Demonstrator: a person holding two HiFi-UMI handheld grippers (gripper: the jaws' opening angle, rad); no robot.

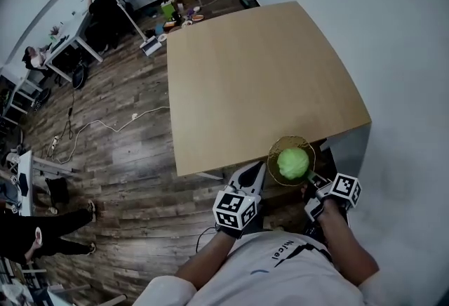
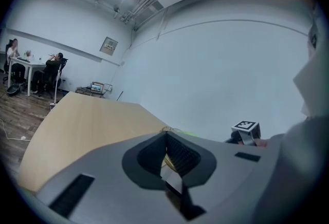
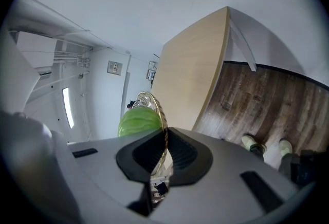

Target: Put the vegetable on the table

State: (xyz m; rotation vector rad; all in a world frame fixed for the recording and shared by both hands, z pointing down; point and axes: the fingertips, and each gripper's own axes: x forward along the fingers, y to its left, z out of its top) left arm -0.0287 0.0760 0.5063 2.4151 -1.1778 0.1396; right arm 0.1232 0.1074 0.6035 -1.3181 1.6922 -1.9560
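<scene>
A round green vegetable [image 1: 292, 163] lies in a gold wire basket [image 1: 280, 140] held over the near right corner of the light wooden table [image 1: 259, 73]. My right gripper [image 1: 312, 182] is shut on the basket's near rim. In the right gripper view the wire rim [image 3: 149, 97] rises from between the jaws of that gripper [image 3: 165, 138], with the vegetable [image 3: 136, 123] just left of it. My left gripper [image 1: 261, 166] meets the basket's left rim. In its own view the left gripper [image 2: 165, 138] looks shut, with gold wire [image 2: 167, 130] showing at the gap.
The table's top [image 2: 87, 115] is bare. A white wall runs close along its right side. Wood floor with cables [image 1: 105, 129] lies to the left, with desks and seated people [image 1: 102, 6] far off and someone's legs [image 1: 42, 227] at lower left.
</scene>
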